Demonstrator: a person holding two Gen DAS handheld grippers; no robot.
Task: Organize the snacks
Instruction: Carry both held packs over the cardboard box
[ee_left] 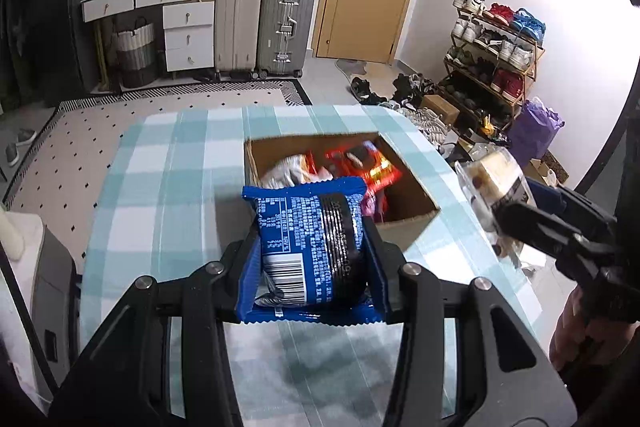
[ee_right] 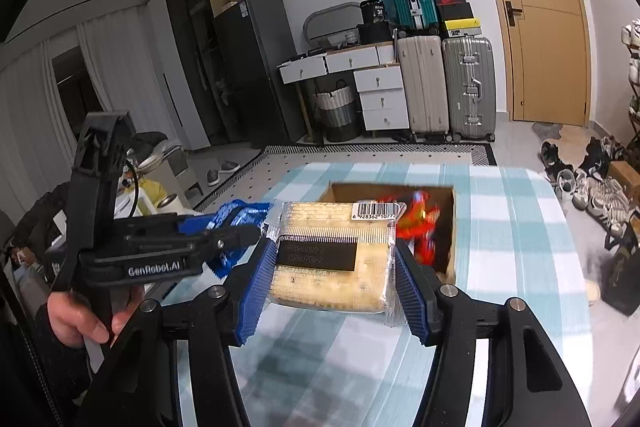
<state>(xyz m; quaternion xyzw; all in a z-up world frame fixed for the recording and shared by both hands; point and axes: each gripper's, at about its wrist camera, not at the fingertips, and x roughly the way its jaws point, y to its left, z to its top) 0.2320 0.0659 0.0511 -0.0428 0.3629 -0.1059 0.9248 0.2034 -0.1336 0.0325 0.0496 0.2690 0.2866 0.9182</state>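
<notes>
Left wrist view: your left tool (ee_left: 312, 247) clamps the blue packet (ee_left: 310, 239), your right tool (ee_right: 334, 259) the pale cake (ee_right: 332, 255); both remain unboxed, cardboard box (ee_left: 404, 223) at frame centre partly filled.

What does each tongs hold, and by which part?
Left tongs: blue snack packet, gripped across its side edges. Right tongs: clear-wrapped cake, gripped across its sides.

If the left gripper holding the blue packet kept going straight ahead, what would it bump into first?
Most likely the cardboard box on the table. The left gripper points down toward its near edge, with the blue packet leading, so the packet would probably touch first. Depth is hard to judge.
</notes>
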